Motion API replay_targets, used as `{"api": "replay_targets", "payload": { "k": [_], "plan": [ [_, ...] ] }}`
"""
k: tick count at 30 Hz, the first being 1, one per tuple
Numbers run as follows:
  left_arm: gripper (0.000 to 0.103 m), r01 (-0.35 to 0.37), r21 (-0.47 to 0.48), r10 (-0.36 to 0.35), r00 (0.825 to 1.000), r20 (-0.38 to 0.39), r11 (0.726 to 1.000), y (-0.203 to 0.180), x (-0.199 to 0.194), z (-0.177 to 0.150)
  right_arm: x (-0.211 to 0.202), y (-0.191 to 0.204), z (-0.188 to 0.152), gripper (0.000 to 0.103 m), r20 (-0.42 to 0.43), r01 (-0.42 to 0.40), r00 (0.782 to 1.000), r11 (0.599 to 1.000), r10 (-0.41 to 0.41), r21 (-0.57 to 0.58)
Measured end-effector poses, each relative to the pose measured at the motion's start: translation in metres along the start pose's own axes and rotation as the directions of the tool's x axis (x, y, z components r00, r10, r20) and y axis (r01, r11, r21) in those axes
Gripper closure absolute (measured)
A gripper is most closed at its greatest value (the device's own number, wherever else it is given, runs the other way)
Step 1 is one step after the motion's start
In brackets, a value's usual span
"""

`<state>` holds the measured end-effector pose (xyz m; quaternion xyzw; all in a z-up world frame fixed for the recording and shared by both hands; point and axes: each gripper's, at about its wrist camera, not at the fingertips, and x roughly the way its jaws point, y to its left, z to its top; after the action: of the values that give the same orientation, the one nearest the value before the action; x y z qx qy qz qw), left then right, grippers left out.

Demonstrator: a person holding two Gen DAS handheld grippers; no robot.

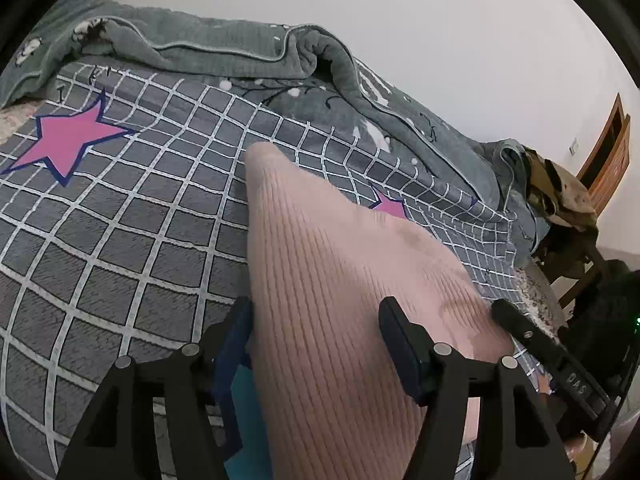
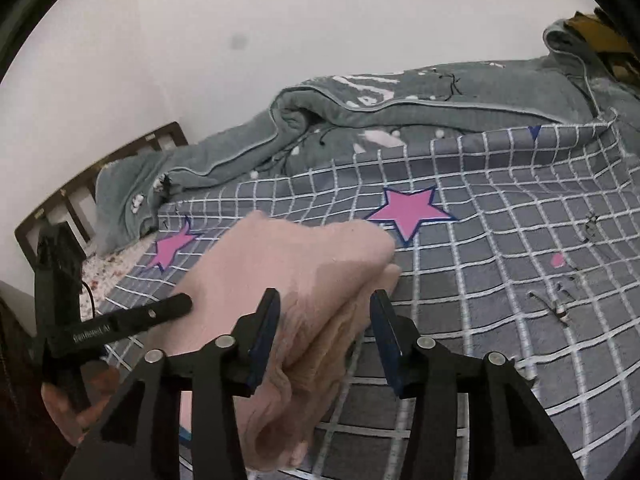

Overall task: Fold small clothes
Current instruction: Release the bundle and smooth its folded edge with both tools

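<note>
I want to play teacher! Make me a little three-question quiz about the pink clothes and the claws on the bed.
1. True or false: the pink ribbed garment lies on a grey sheet with a white grid and pink stars.
2. The left claw has its jaws: A) wide apart with pink cloth between them, B) shut tight on a sock, C) out of view.
3. Fill in: the rumpled blanket at the far side of the bed is ____ in colour.

Key: 1 true; 2 A; 3 grey-green. The right claw stands open over the garment too.
</note>
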<state>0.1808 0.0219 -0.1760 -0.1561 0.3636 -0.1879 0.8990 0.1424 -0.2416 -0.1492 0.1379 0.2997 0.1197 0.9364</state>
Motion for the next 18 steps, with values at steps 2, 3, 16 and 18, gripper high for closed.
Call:
{"api": "replay_targets", "payload": {
  "k": [2,3,16,18],
  "plan": [
    [0.04,-0.013,0.011,0.013,1.0,0.017,1.0,-0.002,-0.003,-0.002,0.014,0.003,-0.006,0.075,-0.057,-0.018,0.998,1.0,0.018,0.001],
    [0.04,-0.018,0.013,0.018,0.999,0.027,1.0,-0.003,-0.006,-0.003,0.022,0.004,-0.009,0.079,-0.087,-0.022,0.996,1.0,0.021,-0.002],
    [0.038,-0.037,0.094,0.033,0.999,0.042,0.995,-0.01,-0.022,-0.012,0.018,-0.001,-0.019,0.079,-0.113,0.045,0.992,0.999,-0.048,-0.027],
    [0.038,-0.044,0.109,0.041,0.999,0.034,0.993,-0.011,-0.022,-0.016,0.011,0.001,-0.017,0.075,-0.101,0.039,0.994,0.998,-0.044,-0.044]
  ]
}}
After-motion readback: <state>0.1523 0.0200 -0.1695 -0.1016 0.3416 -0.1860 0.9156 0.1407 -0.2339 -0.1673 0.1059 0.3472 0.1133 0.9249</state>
